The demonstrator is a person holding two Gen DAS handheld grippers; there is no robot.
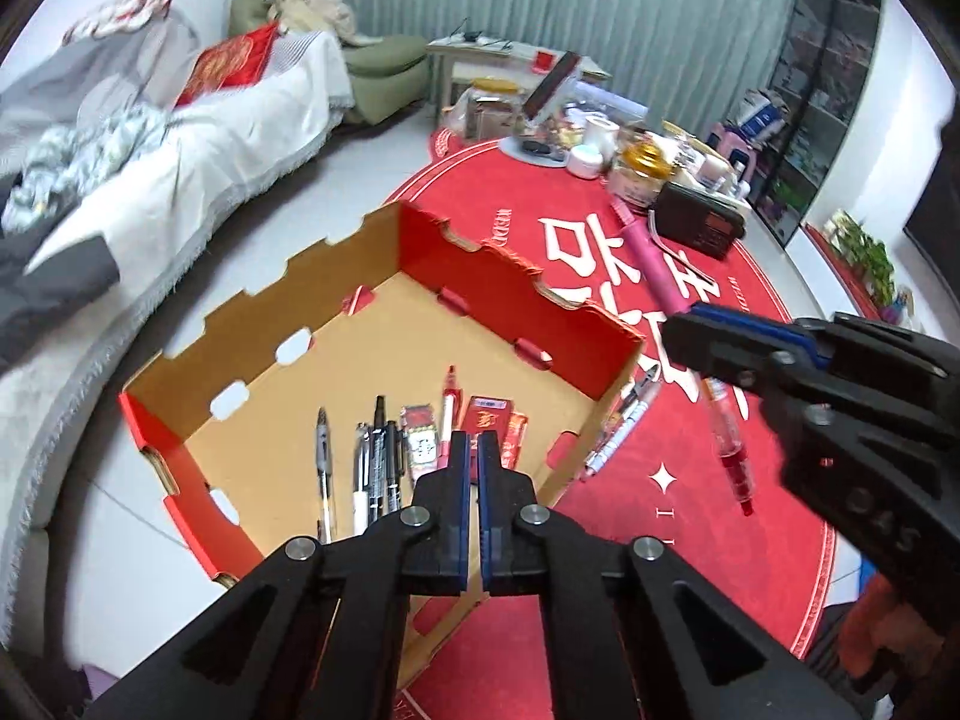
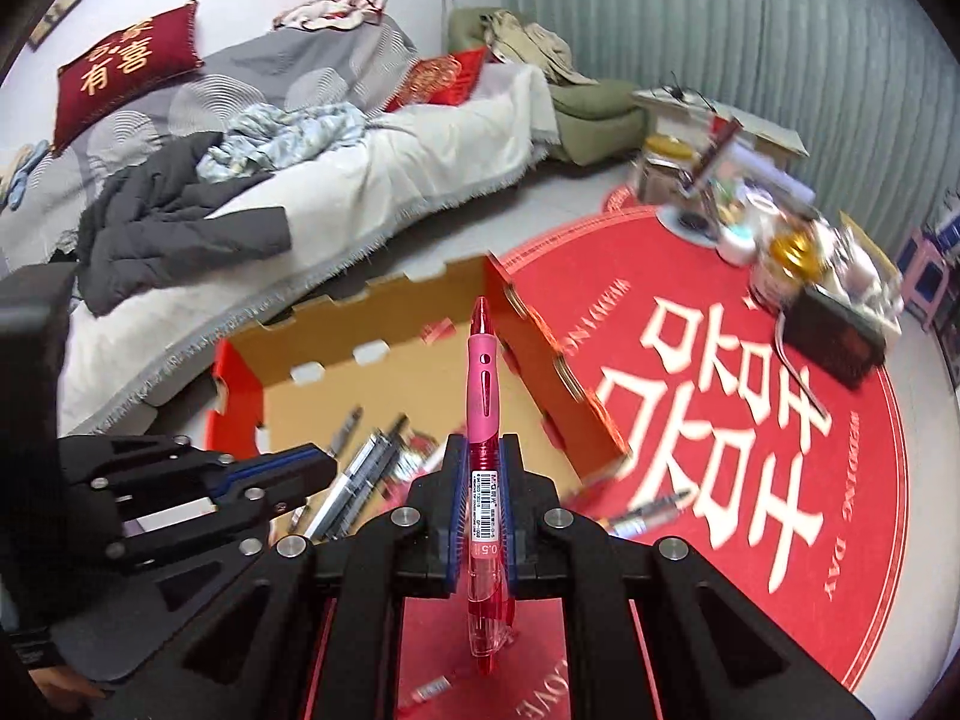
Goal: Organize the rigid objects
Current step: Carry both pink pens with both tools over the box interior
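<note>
- The round red mat (image 1: 708, 516) fills the lower right of both views, with a cluttered heap of jars and a black radio (image 1: 699, 219) at its far edge, upper right
- The open cardboard box (image 1: 198, 372) sits centre-left in the left wrist view; its red notched wall (image 2: 558, 384) stands between the mat and the box floor
- On that floor a row of pens (image 1: 372, 456) and red packets (image 1: 489, 426) lies side by side, long axes pointing away from the camera
- The right gripper (image 2: 481, 468) is clenched on a red gel pen (image 2: 482, 396), its long axis running along the fingers, tip toward the box just beyond; I judge this hand makes the drop
- The left gripper (image 1: 474, 462) hovers over the box, jaws nearly together, holding nothing
- Loose pens (image 1: 618, 438) lie on the mat just outside the box wall, beside a pink tube (image 1: 651, 264) further back
</note>
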